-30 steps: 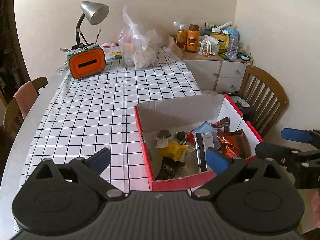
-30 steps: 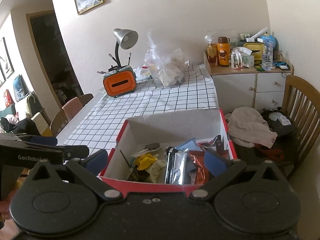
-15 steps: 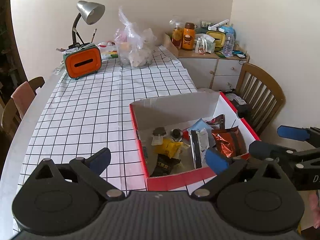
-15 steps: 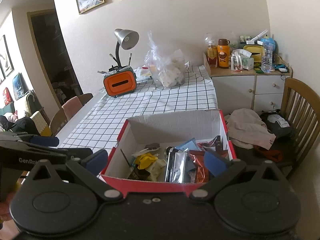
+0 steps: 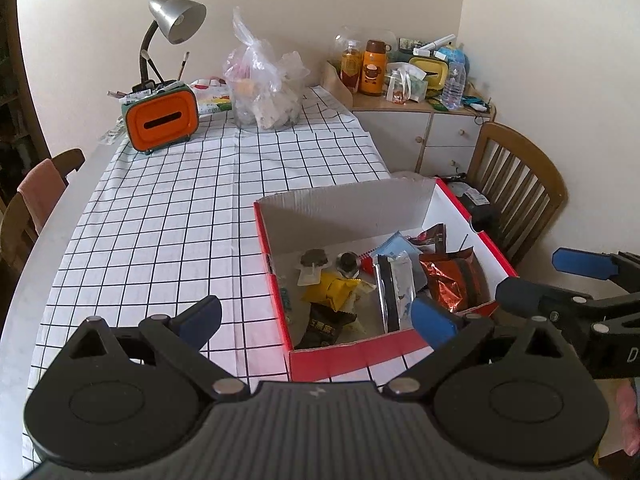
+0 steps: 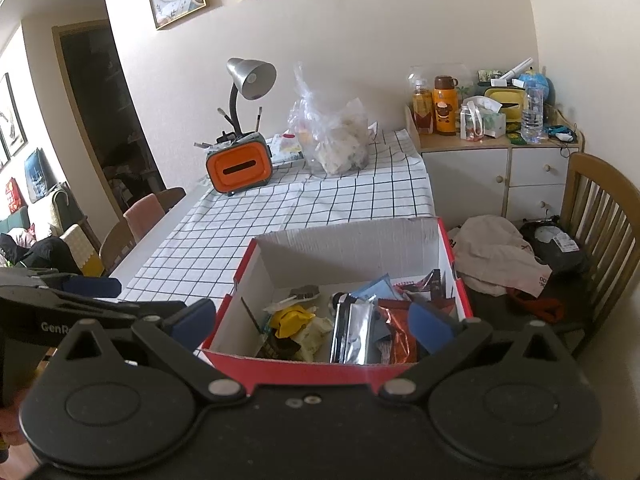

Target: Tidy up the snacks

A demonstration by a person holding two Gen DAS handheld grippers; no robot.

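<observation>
Checked tablecloth [image 5: 192, 216] under red-rimmed box [image 5: 360, 354]

- The left wrist view looks forward and down from above the near edge of the worktop [image 5: 168, 216], with the red box [image 5: 360, 354] close, right of centre.
- The right wrist view sits further right and lower, facing the red box [image 6: 304, 368] head-on and close.
- Both face the far wall and share the box, the lamp [image 5: 176, 20] [image 6: 250, 74], the orange holder [image 5: 160, 120] [image 6: 239, 168] and the wooden chair [image 5: 516, 184] [image 6: 600, 216].
- Each view catches the other tool at its edge: the right tool [image 5: 560, 276], the left tool [image 6: 76, 296].
</observation>
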